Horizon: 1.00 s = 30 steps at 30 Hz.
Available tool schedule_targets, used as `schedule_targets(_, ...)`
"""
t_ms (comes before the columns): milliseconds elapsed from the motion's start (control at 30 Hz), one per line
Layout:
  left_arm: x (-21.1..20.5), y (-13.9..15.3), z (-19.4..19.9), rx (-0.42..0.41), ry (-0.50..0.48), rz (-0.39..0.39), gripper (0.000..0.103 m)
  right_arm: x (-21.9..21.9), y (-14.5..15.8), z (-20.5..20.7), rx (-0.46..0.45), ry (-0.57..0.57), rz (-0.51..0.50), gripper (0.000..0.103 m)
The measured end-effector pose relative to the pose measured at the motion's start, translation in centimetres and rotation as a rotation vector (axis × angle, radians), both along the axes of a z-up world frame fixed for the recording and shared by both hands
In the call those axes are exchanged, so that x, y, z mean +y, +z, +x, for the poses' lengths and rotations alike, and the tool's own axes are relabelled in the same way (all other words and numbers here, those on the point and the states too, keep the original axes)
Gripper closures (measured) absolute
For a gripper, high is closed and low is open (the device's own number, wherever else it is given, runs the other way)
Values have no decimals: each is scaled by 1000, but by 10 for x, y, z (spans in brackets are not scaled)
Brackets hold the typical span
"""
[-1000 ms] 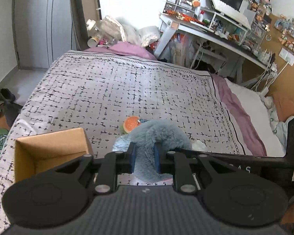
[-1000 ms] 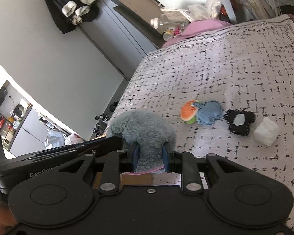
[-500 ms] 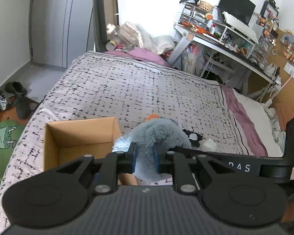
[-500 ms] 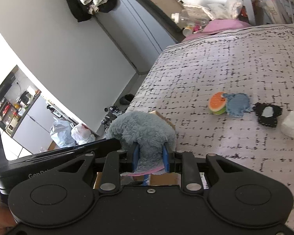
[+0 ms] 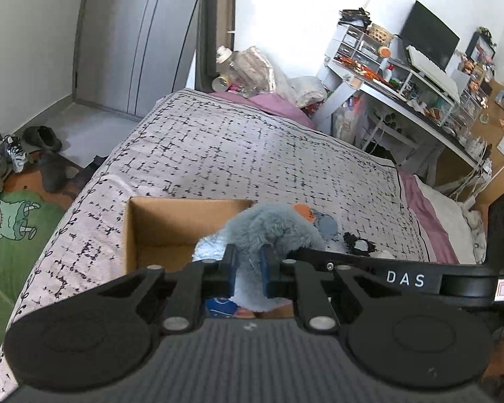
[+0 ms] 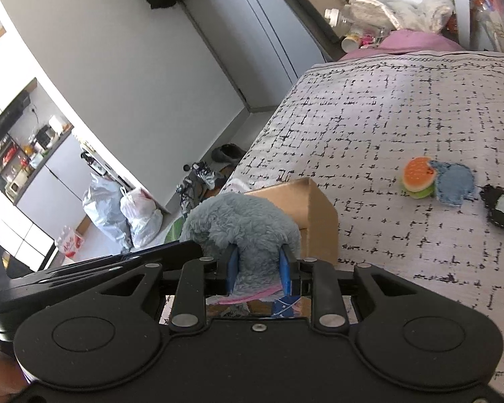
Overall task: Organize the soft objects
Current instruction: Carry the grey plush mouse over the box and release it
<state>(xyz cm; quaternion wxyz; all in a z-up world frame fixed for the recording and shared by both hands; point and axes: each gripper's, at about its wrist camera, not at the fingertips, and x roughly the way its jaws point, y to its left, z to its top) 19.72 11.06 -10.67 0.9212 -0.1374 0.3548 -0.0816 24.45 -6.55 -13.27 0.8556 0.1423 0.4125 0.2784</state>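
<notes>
Both grippers are shut on one fluffy grey-blue plush toy (image 5: 268,231), which also shows in the right wrist view (image 6: 242,225). My left gripper (image 5: 247,270) and my right gripper (image 6: 258,273) hold it above the open cardboard box (image 5: 158,221), whose corner appears in the right wrist view (image 6: 316,208). On the bedspread to the right lie a burger-shaped toy (image 6: 418,176), a blue denim patch (image 6: 453,184) and a black felt piece with a pale lump (image 6: 502,206). A white soft lump (image 5: 383,254) lies behind the right gripper's arm.
The patterned bedspread (image 5: 252,154) covers the bed. A cluttered desk (image 5: 403,94) stands at the right. Shoes (image 5: 13,158) and a green mat (image 5: 13,235) lie on the floor at the left. White bags (image 6: 124,215) stand by the wall.
Both grippers have carried the plush toy left, from over the bedspread to above the box. The box now sits directly under and ahead of the toy.
</notes>
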Motion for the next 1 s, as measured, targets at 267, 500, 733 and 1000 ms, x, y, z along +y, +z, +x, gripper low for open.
schedule_targets(267,21,-18,9,18,6,-43,103,26,-9,12,-5,41,-12,76)
schedule_targets(500,28,-29,19,54,14,-37,103,31,-15,20,16,43,-26,75)
schedule_targets(733,17,-33,22,82,-8,-12,99,11,-17,18,36,11,-39,71)
schedule_targets(1000,-2,-23,24,114,-7,52,43,-22,-7,7,5,-14,-66,43)
